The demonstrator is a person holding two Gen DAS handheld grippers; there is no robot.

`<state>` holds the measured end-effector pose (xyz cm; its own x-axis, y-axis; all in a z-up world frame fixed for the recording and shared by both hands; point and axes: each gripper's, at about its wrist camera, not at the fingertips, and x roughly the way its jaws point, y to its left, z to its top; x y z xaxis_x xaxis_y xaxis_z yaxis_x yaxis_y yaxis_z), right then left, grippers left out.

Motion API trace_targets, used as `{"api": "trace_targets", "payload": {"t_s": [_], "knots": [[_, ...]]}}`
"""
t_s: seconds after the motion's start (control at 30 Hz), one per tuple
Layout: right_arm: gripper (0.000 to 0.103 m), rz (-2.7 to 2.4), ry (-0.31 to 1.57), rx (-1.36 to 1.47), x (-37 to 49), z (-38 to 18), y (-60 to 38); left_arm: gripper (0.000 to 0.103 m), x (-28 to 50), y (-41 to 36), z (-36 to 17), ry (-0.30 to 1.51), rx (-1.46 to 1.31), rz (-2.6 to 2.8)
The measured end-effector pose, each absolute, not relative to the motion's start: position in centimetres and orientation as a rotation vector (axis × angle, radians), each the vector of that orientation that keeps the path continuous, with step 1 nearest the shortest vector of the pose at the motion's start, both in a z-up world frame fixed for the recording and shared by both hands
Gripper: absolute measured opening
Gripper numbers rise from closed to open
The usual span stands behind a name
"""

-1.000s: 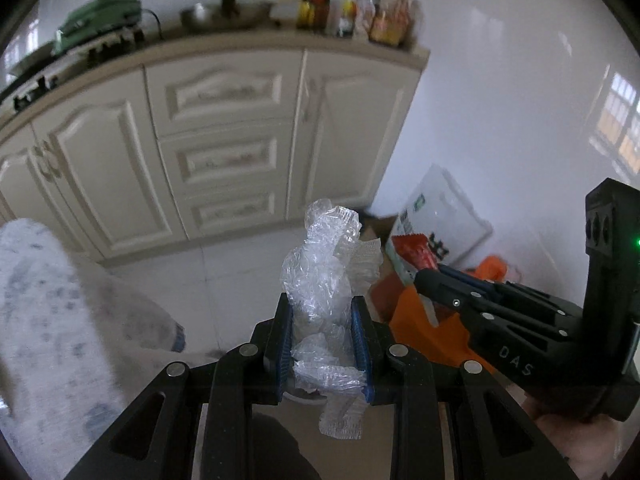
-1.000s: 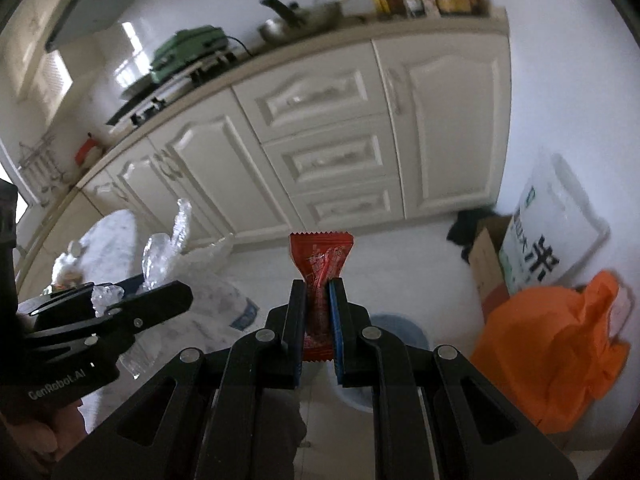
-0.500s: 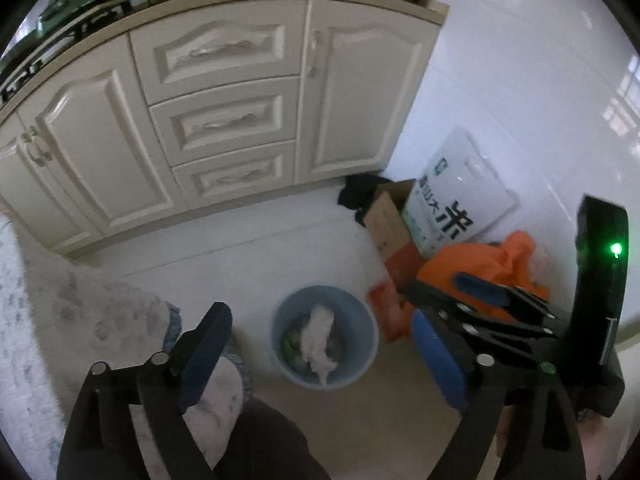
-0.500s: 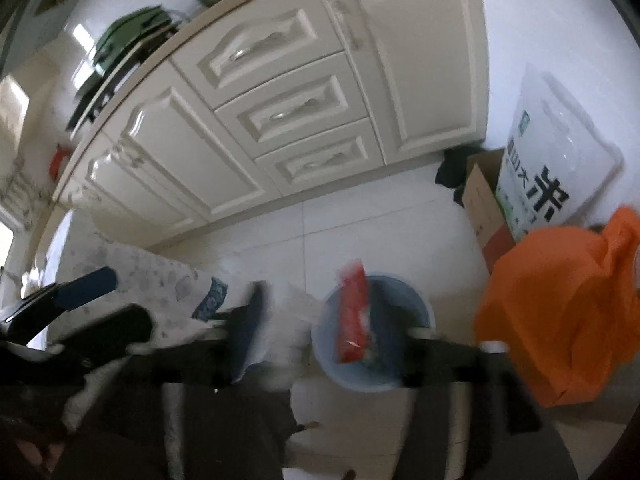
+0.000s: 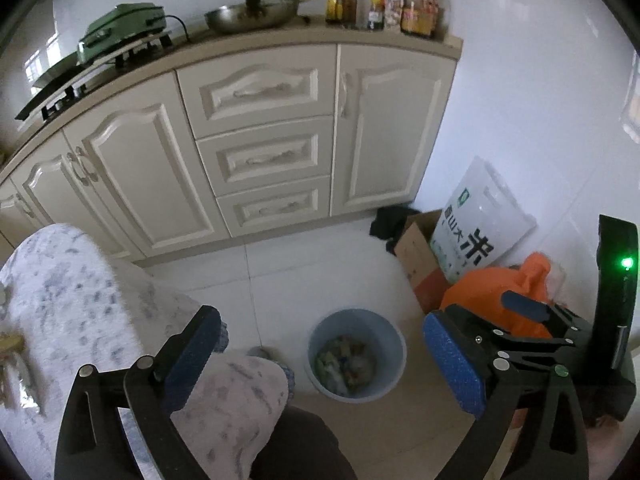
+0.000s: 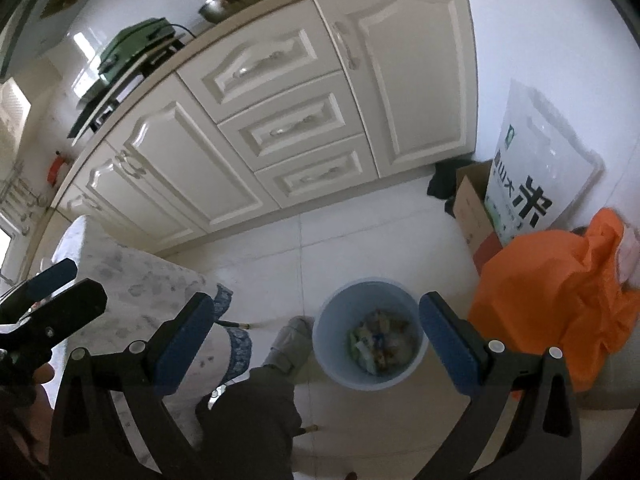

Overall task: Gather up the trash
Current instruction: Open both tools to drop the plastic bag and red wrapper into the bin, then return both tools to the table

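Both my jaws stand spread wide with nothing between them; each pair has just been opening. My left gripper (image 5: 324, 354) points down at the floor, and my right gripper (image 6: 316, 338) does the same just beside it.

Below me, on the pale tiled floor (image 5: 320, 264), sits the blue bin (image 6: 336, 368). The trash (image 6: 378, 342) lies inside it, a loose heap of wrappers and scraps at the bottom. In the left wrist view the bin shows between my spread left fingers, nearer the right one; in the right wrist view it sits against my right finger.

To the right of the bin lies an orange bag (image 6: 560, 300), and behind that, farther off, a cardboard box (image 6: 470, 208) with a white rice sack (image 6: 536, 160) leaning against the wall. On the left, near me, a cloth-covered counter (image 5: 72, 300) reaches almost to my left finger. A grey slipper (image 6: 290, 340) on a foot rests just left of the bin. At the far side runs a row of cream cabinets (image 5: 264, 152) topped with a wok (image 5: 252, 18), bottles (image 5: 384, 4) and a green appliance (image 5: 120, 26).
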<state>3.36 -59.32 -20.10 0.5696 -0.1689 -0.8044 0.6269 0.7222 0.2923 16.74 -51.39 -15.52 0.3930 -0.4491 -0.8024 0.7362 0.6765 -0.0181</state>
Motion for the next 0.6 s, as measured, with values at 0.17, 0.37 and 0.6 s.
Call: {"api": "trace_targets", "payload": {"t_s": [0.17, 0.37, 0.6], "knots": [[0.103, -0.487, 0.826, 0.561, 3.9, -17.8, -56.9, 0.100, 15.9, -45.9, -13.4, 0.848, 0.304, -0.768], [0.103, -0.461, 0.791, 0.495, 4.8, -14.5, -53.2, 0.102, 14.3, -38.9, -10.3, 0.788, 0.243, -0.749], [0.103, -0.414, 0.742, 0.417, 6.2, -10.6, -47.8, 0.102, 12.0, -30.2, -7.0, 0.712, 0.161, -0.701]]}}
